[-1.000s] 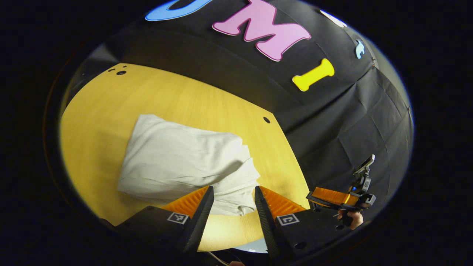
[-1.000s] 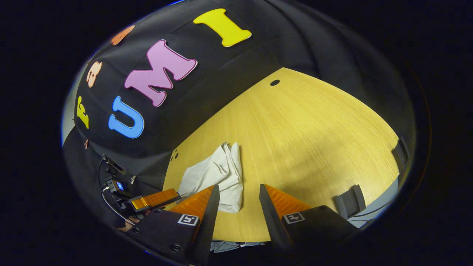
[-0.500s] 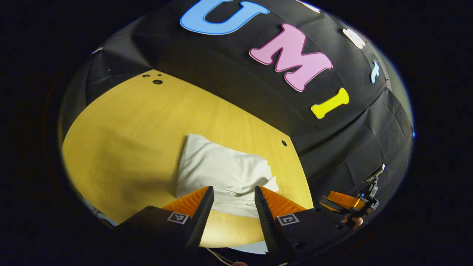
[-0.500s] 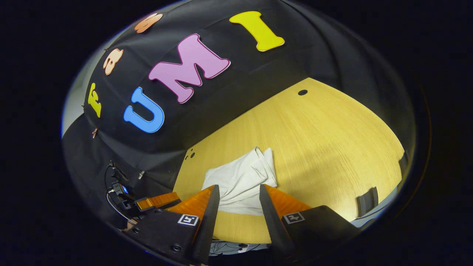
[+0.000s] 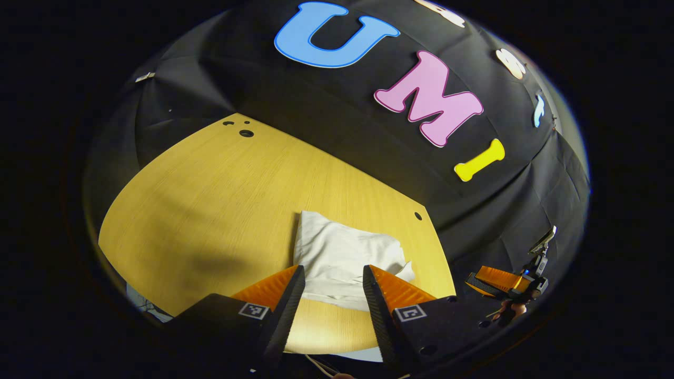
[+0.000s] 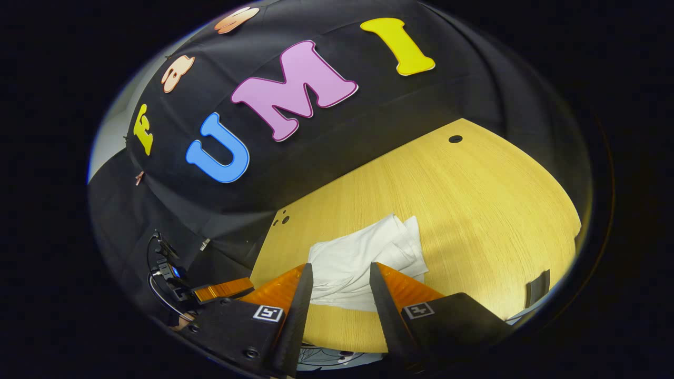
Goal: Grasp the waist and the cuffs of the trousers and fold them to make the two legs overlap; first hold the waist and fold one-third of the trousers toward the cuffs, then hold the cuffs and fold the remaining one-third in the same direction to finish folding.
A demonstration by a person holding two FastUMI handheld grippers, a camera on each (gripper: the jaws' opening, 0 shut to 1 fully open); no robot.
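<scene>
Trousers (image 5: 342, 260) lay folded in a compact bundle near the surface (image 5: 221, 200) edge in the left gripper view, our left tongs (image 5: 330, 284) spread and empty above them; we judged any last tidy should press flat, not tug. In the right gripper view, right tongs (image 6: 337, 284) hung spread too, nothing blocking the bundle.

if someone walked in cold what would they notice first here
The white trousers, folded into a compact bundle, lie on the yellow wooden table near its front edge. Each open hand-held gripper, left and right, hangs above that edge, pointing at the bundle and holding nothing.
</scene>
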